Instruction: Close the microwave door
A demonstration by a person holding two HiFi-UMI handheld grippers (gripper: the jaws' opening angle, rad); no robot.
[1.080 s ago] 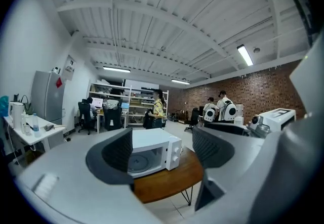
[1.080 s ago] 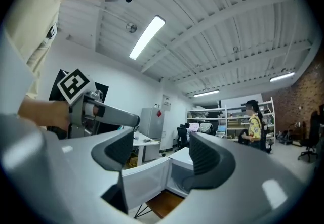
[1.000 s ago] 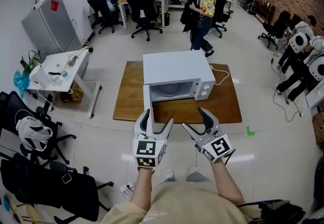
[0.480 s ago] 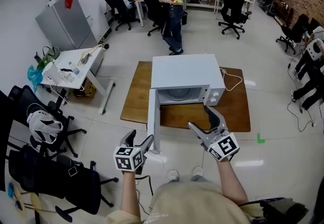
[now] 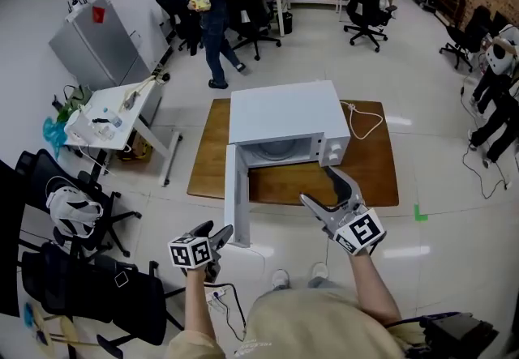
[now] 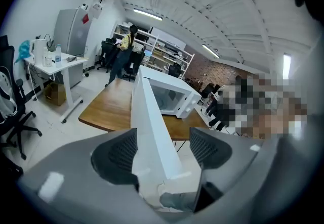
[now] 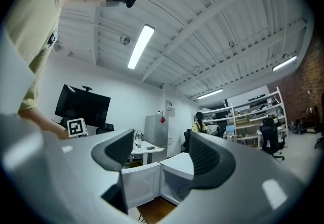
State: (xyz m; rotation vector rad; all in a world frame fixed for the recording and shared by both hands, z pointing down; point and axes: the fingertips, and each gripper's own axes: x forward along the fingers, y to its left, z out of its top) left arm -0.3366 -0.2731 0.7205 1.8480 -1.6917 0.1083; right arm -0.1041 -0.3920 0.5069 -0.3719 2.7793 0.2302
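Observation:
A white microwave (image 5: 280, 118) stands on a low wooden table (image 5: 365, 171). Its door (image 5: 235, 195) is swung wide open toward me on the left side. My left gripper (image 5: 215, 232) hangs low at the door's free edge. In the left gripper view the door (image 6: 149, 117) runs edge-on between the two pads of the left gripper (image 6: 161, 149); the jaws are closing, and the pads do not press on it. My right gripper (image 5: 318, 185) hovers in front of the oven cavity, open and empty. The right gripper (image 7: 158, 154) frames the microwave (image 7: 174, 175) and its door (image 7: 139, 182).
A white desk (image 5: 105, 114) and black office chairs (image 5: 73, 284) fill the left side. A grey cabinet (image 5: 93, 45) stands by the left wall. A person (image 5: 207, 5) walks at the back. A power cord (image 5: 369, 118) lies on the table; a cable (image 5: 227, 297) lies on the floor.
My left gripper has dropped from beside the right one, down and left to the door's free edge. The right gripper shifted little. The person at the back walked to the left.

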